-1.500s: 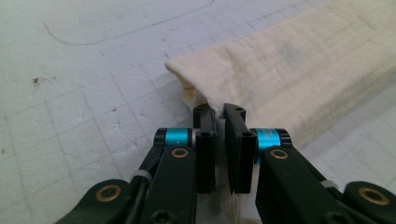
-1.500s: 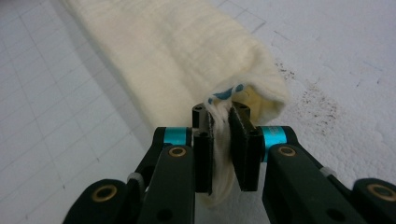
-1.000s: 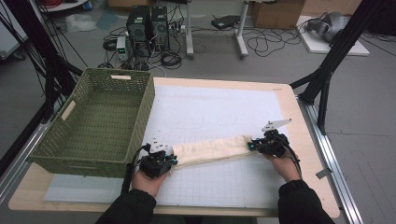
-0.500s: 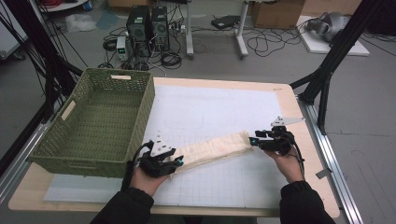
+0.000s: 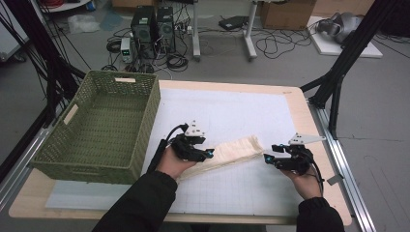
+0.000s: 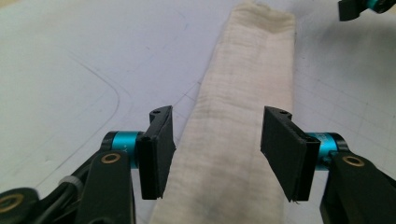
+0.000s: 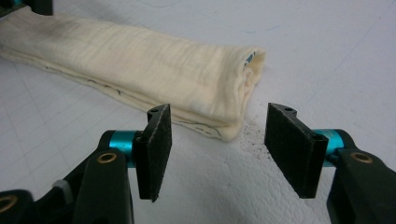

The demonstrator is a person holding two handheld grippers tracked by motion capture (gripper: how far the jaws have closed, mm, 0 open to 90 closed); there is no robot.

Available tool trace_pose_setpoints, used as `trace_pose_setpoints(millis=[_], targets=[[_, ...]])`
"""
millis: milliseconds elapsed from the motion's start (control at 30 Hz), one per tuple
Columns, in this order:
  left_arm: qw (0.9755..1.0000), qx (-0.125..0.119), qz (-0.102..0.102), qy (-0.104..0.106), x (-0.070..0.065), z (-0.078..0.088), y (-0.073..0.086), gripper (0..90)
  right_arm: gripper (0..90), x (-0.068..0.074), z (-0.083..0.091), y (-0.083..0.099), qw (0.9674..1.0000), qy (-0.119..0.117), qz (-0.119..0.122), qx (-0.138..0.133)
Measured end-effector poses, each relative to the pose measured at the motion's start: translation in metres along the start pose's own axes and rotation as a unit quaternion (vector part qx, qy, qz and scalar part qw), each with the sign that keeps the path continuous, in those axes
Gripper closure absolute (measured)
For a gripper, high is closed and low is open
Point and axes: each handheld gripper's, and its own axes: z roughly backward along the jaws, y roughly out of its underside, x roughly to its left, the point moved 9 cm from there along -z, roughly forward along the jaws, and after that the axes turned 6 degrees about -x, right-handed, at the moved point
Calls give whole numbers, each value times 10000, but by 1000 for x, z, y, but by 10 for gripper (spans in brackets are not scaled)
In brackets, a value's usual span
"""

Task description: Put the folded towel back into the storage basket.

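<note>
High view: the folded cream cloth strip (image 5: 227,153) lies slantwise near the desk's front edge, its long axis between left tongs (image 5: 209,153) and right tongs (image 5: 267,158), both just opened, gripping nothing.

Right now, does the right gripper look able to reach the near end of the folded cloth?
Probably yes. The right gripper has open jaws facing the folded cloth, whose end lies just ahead on the bare white mat, with nothing between them.

No readable text — no labels, no numbers
</note>
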Motion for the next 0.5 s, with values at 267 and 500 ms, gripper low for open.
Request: trace_pose_setpoints(millis=[267, 500], targets=[[9973, 595, -199, 373, -8, -32, -10, 399, 360, 2, 6, 7, 10000, 17, 21, 5], [9913, 1079, -396, 636, -12, -51, -3, 386, 317, 2, 8, 7, 10000, 18, -41, -71]])
